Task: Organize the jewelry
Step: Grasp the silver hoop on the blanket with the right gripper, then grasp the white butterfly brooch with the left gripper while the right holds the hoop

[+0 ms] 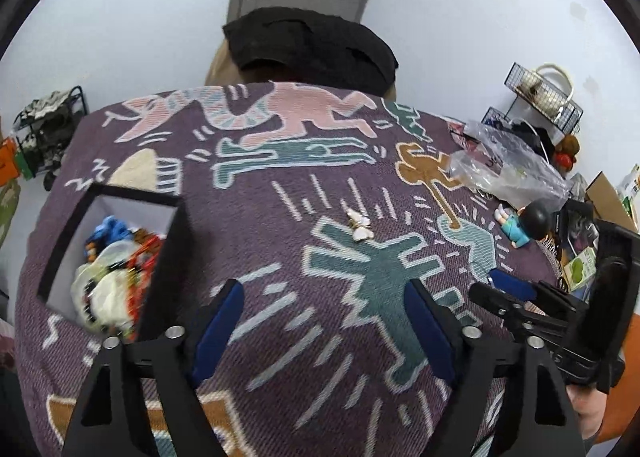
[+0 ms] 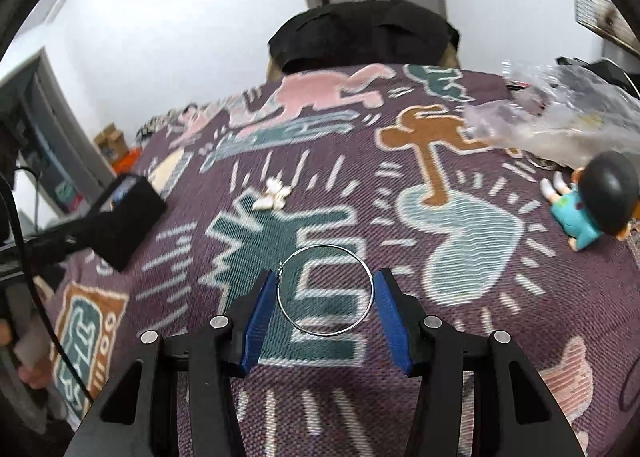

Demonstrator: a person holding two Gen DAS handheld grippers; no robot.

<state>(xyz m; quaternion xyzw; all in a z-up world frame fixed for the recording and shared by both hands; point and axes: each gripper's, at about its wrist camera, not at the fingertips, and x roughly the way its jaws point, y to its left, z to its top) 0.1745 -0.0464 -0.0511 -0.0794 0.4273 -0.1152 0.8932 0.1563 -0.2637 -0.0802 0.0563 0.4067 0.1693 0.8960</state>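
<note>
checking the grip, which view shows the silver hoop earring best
The right wrist view: the hoop earring sits centred between the right gripper pads, which press its sides. The left wrist view shows that gripper only from the side; the hoop cannot be made out there.

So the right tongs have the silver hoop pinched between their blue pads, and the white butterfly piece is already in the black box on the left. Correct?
Not quite. The right tongs do hold the silver hoop between their blue pads, but the white butterfly piece is not in the black box; it lies on the patterned cloth, as the left wrist view shows.
</note>
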